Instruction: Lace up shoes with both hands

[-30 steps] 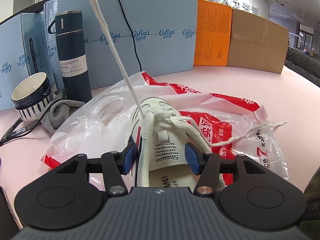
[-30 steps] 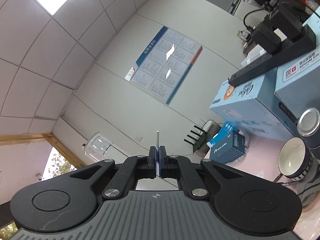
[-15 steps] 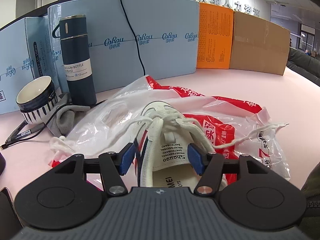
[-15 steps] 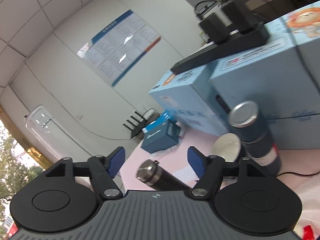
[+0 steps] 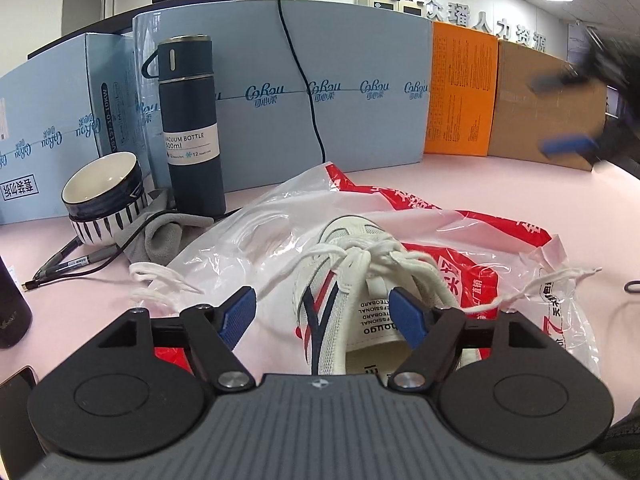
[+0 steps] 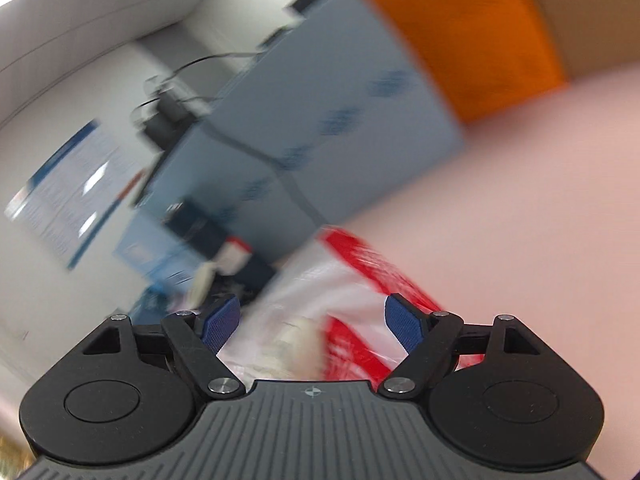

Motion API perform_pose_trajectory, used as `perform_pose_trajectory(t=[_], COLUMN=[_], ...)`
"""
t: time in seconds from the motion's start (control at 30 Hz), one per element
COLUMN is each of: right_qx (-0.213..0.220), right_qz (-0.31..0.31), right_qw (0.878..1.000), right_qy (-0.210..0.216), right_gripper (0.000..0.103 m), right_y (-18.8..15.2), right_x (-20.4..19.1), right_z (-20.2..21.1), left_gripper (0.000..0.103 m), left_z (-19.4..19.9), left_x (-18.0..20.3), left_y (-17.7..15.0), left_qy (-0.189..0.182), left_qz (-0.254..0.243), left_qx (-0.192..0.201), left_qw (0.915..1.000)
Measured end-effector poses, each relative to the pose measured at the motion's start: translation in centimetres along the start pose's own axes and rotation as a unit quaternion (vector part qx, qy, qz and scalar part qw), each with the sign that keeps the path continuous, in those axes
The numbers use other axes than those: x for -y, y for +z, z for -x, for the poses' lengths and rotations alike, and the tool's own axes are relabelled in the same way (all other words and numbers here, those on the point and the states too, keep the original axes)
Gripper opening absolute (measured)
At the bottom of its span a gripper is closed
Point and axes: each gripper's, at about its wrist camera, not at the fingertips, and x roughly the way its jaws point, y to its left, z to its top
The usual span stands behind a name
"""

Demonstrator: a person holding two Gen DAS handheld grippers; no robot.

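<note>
- While the left gripper (image 5: 324, 312) hovers low over the heel of the white shoe (image 5: 360, 280), its blue pads stand wide apart with nothing between them but air (the shoe's collar and tongue lie below the gap, not pinched).
- Left wrist view: the shoe rests on a red-and-clear plastic bag (image 5: 460, 240) on the pink table (image 5: 520, 188), toe pointing away. One end of the white lace (image 5: 296, 268) trails left across the bag; the other runs right to a frayed tip near the bag's edge.
- Behind the bag stand a dark vacuum bottle (image 5: 192, 128) and a striped bowl (image 5: 106, 196), with a grey cloth (image 5: 160, 232) just beside them, in front of blue boxes (image 5: 320, 92).
- At the upper right of that view the right gripper shows as a dark blur with blue pads.
- Right wrist view (heavily motion-blurred): the right gripper (image 6: 314, 320) has its jaws spread wide and empty, aimed down toward the bag (image 6: 360, 280); the shoe is only a pale smear there.
</note>
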Motion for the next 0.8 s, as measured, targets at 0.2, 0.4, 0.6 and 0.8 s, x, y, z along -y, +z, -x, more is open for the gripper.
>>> perform_pose_trajectory(t=[0.2, 0.4, 0.6, 0.8], right_qx=[0.047, 0.075, 0.101, 0.086], right_qz=[-0.108, -0.076, -0.023, 0.104], right_qw=[0.989, 0.974, 0.967, 0.949], right_qy=[-0.087, -0.198, -0.233, -0.286], right_gripper=[0.076, 0.056, 0.052, 0.021], right_y=[-4.4, -6.5, -6.2, -6.0], right_x=[8.6, 8.7, 8.0, 7.1], right_z=[5.7, 4.7, 2.4, 0.1], left_gripper=[0.077, 0.078, 0.081, 0.082], left_z=[-0.4, -0.6, -0.7, -0.8], left_x=[0.4, 1.2, 1.1, 0.9], left_y=[0.0, -0.1, -0.2, -0.2], left_qy=[-0.003, -0.01, -0.012, -0.013], left_qz=[-0.005, -0.025, -0.024, -0.02], left_qx=[-0.005, -0.013, -0.015, -0.017], left_qw=[1.0, 0.9995, 0.9995, 0.9996])
